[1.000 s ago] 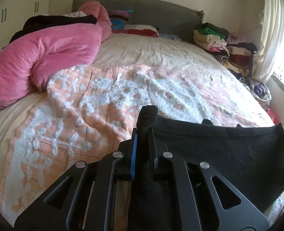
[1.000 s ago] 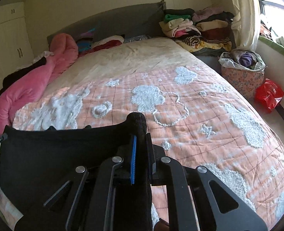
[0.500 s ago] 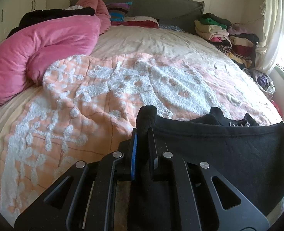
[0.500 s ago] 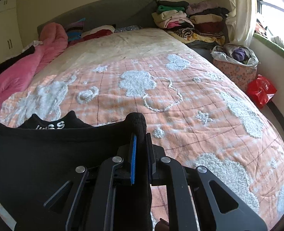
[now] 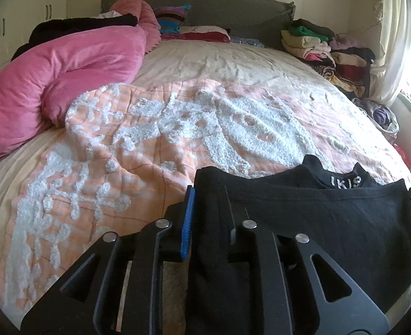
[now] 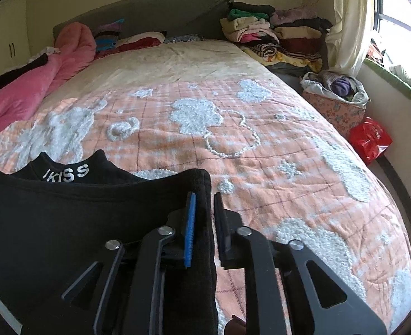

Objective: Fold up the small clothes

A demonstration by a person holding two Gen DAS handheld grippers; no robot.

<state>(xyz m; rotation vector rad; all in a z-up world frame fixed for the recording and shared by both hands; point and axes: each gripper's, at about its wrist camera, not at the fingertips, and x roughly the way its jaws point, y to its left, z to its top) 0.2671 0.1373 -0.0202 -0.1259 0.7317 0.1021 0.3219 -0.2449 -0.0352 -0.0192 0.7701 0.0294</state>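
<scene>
A small black garment (image 5: 317,217) with white lettering at its collar lies over the near edge of the bed, on the orange and white blanket (image 5: 177,128). My left gripper (image 5: 209,195) has its jaws parted, with the garment's left corner loose between them. In the right wrist view the same garment (image 6: 65,212) shows its "KISS" collar. My right gripper (image 6: 204,198) also has its jaws parted around the garment's right corner.
A pink duvet (image 5: 52,78) is heaped at the bed's left side. Folded clothes (image 6: 266,28) are stacked at the far right by the headboard. A fabric basket (image 6: 336,100) and a red bag (image 6: 370,139) sit on the floor at the right.
Both grippers have moved forward and down, laying the garment's far half on the blanket so the collar shows. Both sets of jaws have parted from shut.
</scene>
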